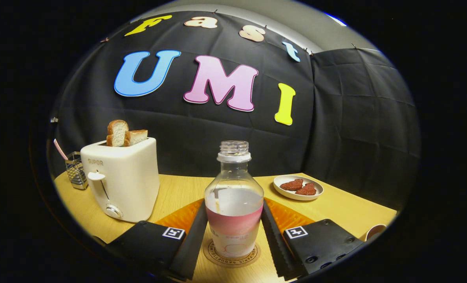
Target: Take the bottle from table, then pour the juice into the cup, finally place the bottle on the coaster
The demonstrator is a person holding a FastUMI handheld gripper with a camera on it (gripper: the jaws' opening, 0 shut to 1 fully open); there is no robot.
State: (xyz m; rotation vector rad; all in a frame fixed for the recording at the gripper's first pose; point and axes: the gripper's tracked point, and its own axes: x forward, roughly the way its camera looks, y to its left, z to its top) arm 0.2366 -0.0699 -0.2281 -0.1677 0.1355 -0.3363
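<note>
Clear plastic juice bottle [233, 198], uncapped and part full, stands on the round coaster [231, 254] between the gripper [233, 232] fingers, which flank its sides, contact unclear, so I'd part them evenly and back straight out to avoid tipping it.

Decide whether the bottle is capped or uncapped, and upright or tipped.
Uncapped and upright: the bottle shows a bare threaded neck and stands on the coaster, between the tool fingers.
</note>
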